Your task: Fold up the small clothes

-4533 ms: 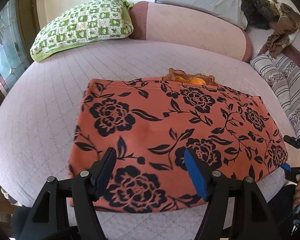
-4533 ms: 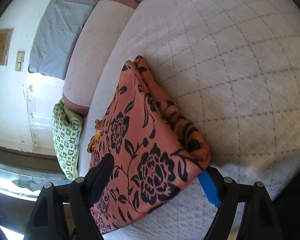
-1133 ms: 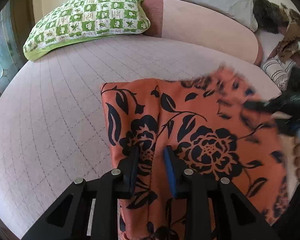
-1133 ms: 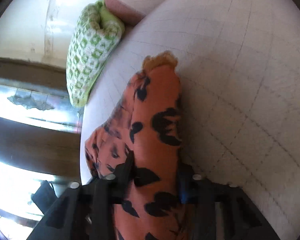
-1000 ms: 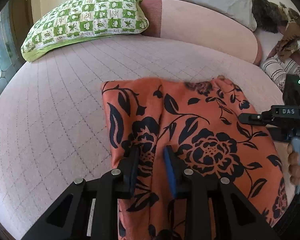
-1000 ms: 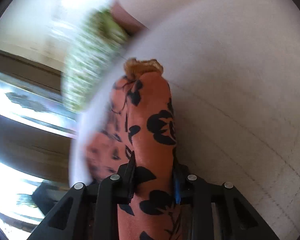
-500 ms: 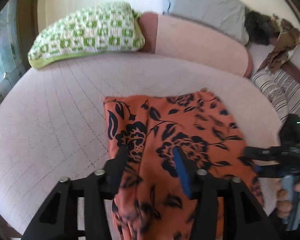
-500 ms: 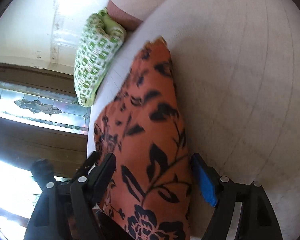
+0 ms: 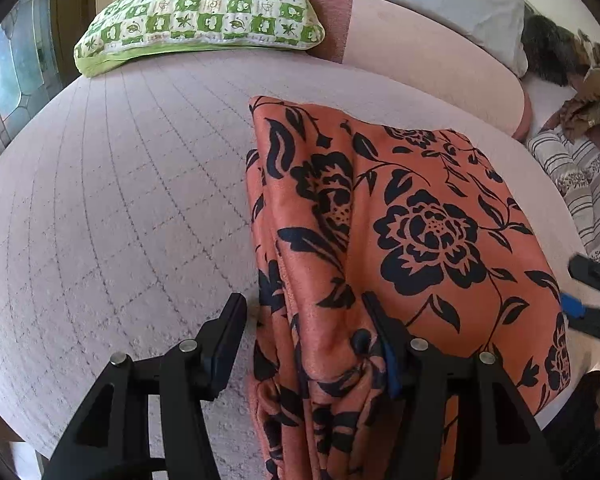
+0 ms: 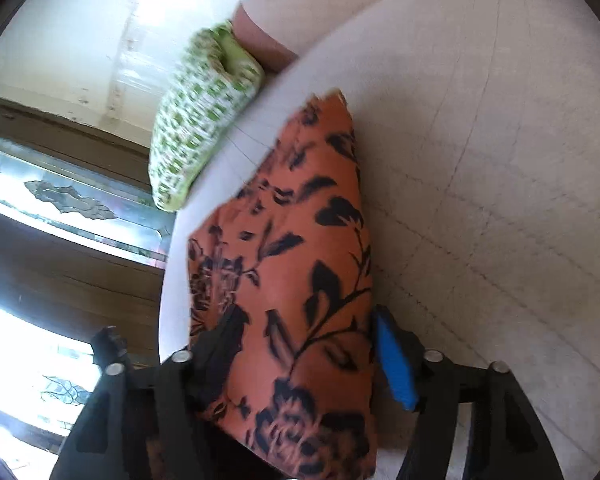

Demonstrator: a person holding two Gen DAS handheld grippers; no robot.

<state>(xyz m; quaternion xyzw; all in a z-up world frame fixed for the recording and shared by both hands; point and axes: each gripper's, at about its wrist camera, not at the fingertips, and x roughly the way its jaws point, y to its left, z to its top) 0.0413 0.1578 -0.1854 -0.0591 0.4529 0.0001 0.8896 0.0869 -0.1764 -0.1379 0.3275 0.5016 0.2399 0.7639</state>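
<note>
An orange garment with black flowers (image 9: 412, 208) lies folded on the pale quilted bed (image 9: 120, 200). Its near left edge is bunched in thick folds. My left gripper (image 9: 304, 332) is open, its fingers on either side of that bunched edge. The garment also shows in the right wrist view (image 10: 300, 280). My right gripper (image 10: 304, 344) is open, its fingers on either side of the garment's near end. The right gripper also shows in the left wrist view (image 9: 588, 300) at the garment's right edge.
A green and white checked pillow (image 9: 204, 12) lies at the head of the bed, next to a pink bolster (image 9: 428, 56) and a grey pillow (image 9: 452, 0). Striped bedding (image 9: 580, 184) and a brown heap (image 9: 588, 92) lie at the right. A wooden window frame (image 10: 72, 256) stands beyond the bed's left side.
Both grippers were shut on the garment a second ago and have opened, letting it go. The garment, spread wide earlier, now lies folded narrower on the bed.
</note>
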